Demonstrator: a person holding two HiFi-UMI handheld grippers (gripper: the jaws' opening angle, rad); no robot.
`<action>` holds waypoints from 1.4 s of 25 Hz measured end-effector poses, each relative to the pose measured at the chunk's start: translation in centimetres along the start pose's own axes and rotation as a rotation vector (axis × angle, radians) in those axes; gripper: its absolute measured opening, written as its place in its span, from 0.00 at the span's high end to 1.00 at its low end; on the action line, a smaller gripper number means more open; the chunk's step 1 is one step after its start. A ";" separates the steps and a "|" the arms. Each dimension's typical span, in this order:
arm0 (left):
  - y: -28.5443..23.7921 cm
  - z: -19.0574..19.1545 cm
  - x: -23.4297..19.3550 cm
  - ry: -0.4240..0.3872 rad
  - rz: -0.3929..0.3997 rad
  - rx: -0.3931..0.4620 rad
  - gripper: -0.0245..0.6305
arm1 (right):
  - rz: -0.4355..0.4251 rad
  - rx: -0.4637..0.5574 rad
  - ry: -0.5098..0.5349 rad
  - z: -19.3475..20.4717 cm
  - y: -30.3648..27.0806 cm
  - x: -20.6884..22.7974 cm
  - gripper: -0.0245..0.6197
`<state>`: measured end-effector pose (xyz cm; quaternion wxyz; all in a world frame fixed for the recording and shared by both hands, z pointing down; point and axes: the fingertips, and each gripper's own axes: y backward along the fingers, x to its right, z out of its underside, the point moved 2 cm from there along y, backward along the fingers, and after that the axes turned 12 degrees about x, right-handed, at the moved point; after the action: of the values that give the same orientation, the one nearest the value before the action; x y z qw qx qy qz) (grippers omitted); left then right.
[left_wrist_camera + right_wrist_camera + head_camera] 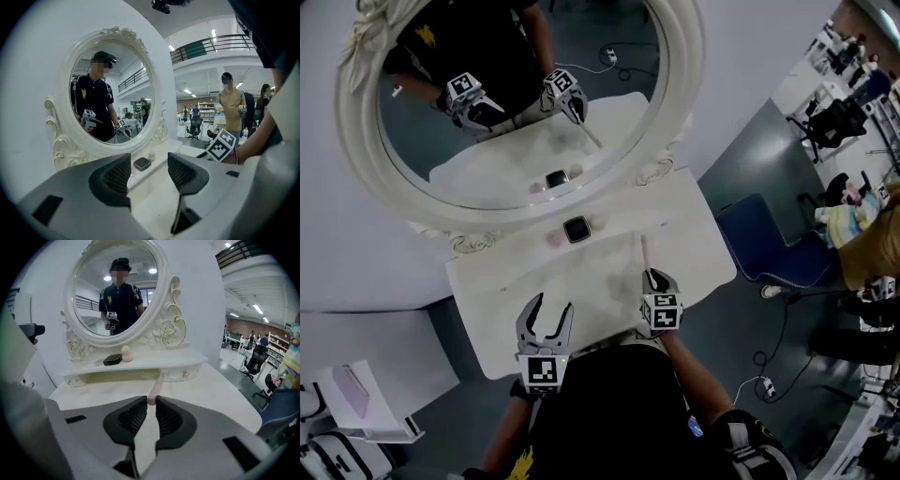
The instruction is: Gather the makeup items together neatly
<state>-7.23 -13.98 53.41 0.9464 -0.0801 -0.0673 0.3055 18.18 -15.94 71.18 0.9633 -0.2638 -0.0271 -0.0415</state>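
Note:
A black compact (577,229) and a pale pink sponge (554,240) sit on the narrow shelf (609,223) under the oval mirror. My right gripper (652,276) is shut on a thin pink stick (644,253), held above the white tabletop and pointing toward the shelf. In the right gripper view the stick (156,384) juts out from between the pads of the right gripper (151,402), with the compact (113,359) and sponge (126,353) beyond. My left gripper (551,306) stands open and empty over the near tabletop. The left gripper (149,169) faces the compact (142,163) and sponge (151,156).
The ornate white mirror (684,112) rises behind the shelf and reflects both grippers. A blue chair (766,239) stands right of the vanity table (703,253). A white box (366,398) lies at the lower left. People and office chairs are farther right.

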 end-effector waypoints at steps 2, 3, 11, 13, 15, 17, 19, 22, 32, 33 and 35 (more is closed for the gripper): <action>-0.1 0.1 0.1 0.005 0.001 0.001 0.58 | -0.002 0.021 -0.004 -0.7 0.9 0.0 0.85; -0.1 0.2 0.1 0.000 0.002 0.000 0.58 | -0.004 0.032 -0.007 -1.1 1.1 0.0 0.85; 0.5 0.0 -0.2 0.000 -0.025 0.005 0.58 | -0.057 0.106 0.019 -4.7 -0.6 -1.5 0.85; 0.8 0.1 -0.4 0.001 -0.036 0.007 0.58 | -0.080 0.124 0.035 -5.7 -1.7 -2.1 0.85; 1.2 0.2 -0.7 0.001 -0.052 -0.002 0.58 | -0.108 0.141 0.065 -6.8 -2.8 -2.8 0.85; 1.5 0.2 -1.0 0.001 -0.072 -0.006 0.58 | -0.139 0.152 0.105 -7.7 -4.0 -3.6 0.85; 1.9 0.2 -1.4 -0.003 -0.093 -0.006 0.58 | -0.170 0.156 0.140 -8.2 -5.3 -4.3 0.85; 2.5 0.2 -1.7 -0.002 -0.116 -0.009 0.58 | -0.209 0.146 0.179 -8.1 -7.0 -5.3 0.85; 3.5 0.2 -2.8 -0.010 -0.179 -0.034 0.58 | -0.219 0.089 0.211 -6.2 -11.0 -5.2 0.85; 3.6 0.2 -2.9 -0.008 -0.183 -0.036 0.58 | -0.220 0.085 0.210 -6.4 -11.1 -5.2 0.85; 3.6 0.4 -2.9 -0.003 -0.190 -0.037 0.58 | -0.218 0.086 0.210 -6.5 -11.4 -5.1 0.85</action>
<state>-11.72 -12.74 52.85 0.9694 -0.0905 -0.0818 0.2131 12.22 -28.70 70.95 0.9611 -0.2118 0.0433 -0.1720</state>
